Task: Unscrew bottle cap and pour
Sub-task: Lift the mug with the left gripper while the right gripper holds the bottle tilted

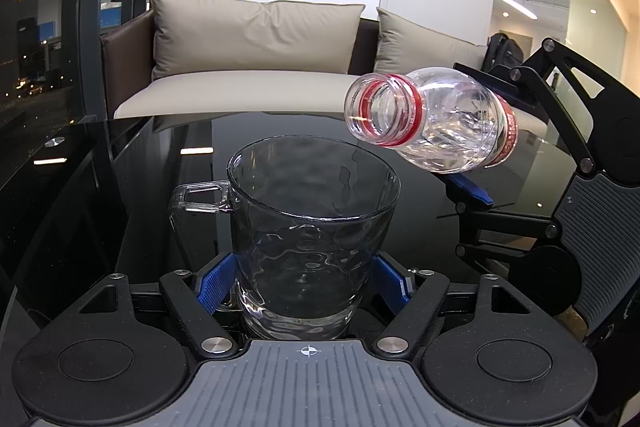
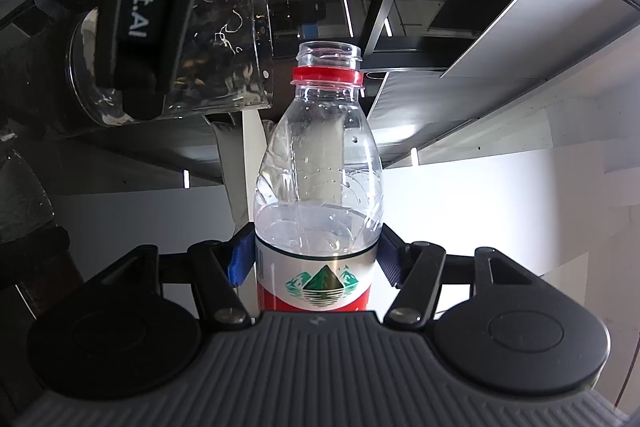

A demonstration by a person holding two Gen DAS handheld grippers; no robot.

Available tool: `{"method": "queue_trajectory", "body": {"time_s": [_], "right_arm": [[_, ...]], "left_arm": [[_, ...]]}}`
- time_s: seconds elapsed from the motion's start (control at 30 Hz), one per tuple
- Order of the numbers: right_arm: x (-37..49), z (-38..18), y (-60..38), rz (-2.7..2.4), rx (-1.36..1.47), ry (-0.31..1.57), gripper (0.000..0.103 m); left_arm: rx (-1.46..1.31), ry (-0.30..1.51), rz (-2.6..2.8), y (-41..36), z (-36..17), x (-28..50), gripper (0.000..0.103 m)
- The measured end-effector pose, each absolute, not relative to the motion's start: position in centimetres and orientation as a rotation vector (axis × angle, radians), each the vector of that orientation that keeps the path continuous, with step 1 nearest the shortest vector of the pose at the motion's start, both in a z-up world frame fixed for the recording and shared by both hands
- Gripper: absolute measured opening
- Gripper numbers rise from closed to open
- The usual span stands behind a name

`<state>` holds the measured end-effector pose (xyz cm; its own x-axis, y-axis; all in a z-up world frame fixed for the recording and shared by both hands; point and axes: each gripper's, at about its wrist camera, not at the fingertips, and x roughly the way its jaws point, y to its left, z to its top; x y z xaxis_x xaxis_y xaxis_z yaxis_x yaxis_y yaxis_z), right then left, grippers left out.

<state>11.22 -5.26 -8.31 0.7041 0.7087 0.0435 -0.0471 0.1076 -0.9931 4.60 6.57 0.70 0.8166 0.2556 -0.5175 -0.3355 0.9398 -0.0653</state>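
One open bottle (image 1: 430, 121), one glass mug (image 1: 312, 235), two clamped tools

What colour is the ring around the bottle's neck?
Red, on the clear plastic bottle; the ring shows best in the right wrist view.

The bottle's (image 2: 316, 187) base is hidden behind the right gripper's (image 2: 316, 259) body; the left gripper's strap hides part of the mug (image 2: 224, 39).

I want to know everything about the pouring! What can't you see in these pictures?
- Cap: off the bottle, in neither view.
- Stream of water: none can be made out in either view; clear water and glare hide it.
- Mug base: left wrist view, hidden behind the left gripper.
- Bottle bottom: right wrist view, hidden behind the right gripper.
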Motion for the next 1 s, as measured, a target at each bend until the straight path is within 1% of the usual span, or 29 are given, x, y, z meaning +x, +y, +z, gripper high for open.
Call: {"method": "queue_trajectory", "body": {"time_s": [1.0], "right_arm": [[11.11,-8.35,-5.45,0.566,-1.423,-0.638,0.063]], "left_arm": [[-0.157,0.529,0.317,6.56,0.71,4.66,0.071]]}}
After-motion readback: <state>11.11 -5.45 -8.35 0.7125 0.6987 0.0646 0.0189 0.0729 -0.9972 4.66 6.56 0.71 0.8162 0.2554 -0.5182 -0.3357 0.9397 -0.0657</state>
